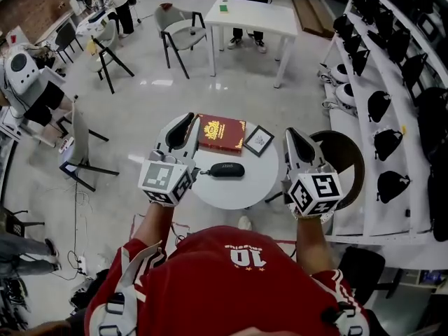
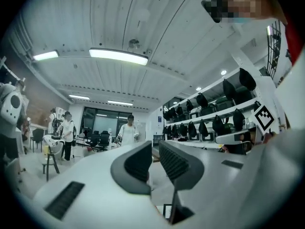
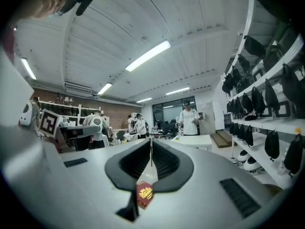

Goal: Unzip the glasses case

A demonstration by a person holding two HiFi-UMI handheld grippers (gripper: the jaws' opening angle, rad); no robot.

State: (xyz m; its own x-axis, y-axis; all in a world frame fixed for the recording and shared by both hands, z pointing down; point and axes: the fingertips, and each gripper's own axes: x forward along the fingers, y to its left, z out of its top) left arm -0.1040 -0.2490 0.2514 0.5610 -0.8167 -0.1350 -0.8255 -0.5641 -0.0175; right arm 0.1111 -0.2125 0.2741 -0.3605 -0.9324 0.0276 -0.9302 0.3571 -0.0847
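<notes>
The black glasses case (image 1: 224,170) lies zipped on a small round white table (image 1: 245,187), its pull tab pointing left. Both grippers are held well above the table and pointing out level, neither touching the case. My left gripper (image 1: 183,120) (image 2: 155,149) hangs over the table's left edge, its jaws a narrow gap apart with nothing between them. My right gripper (image 1: 293,134) (image 3: 151,143) is over the table's right edge, with its tips meeting and nothing held.
A red book (image 1: 221,133) (image 3: 144,193) with a gold emblem and a small framed picture (image 1: 258,140) lie at the table's far side. A brown-seated chair (image 1: 346,152) stands right of the table. Shelves (image 1: 392,117) of black bags line the right wall. A white table (image 1: 253,14), chairs and people stand beyond.
</notes>
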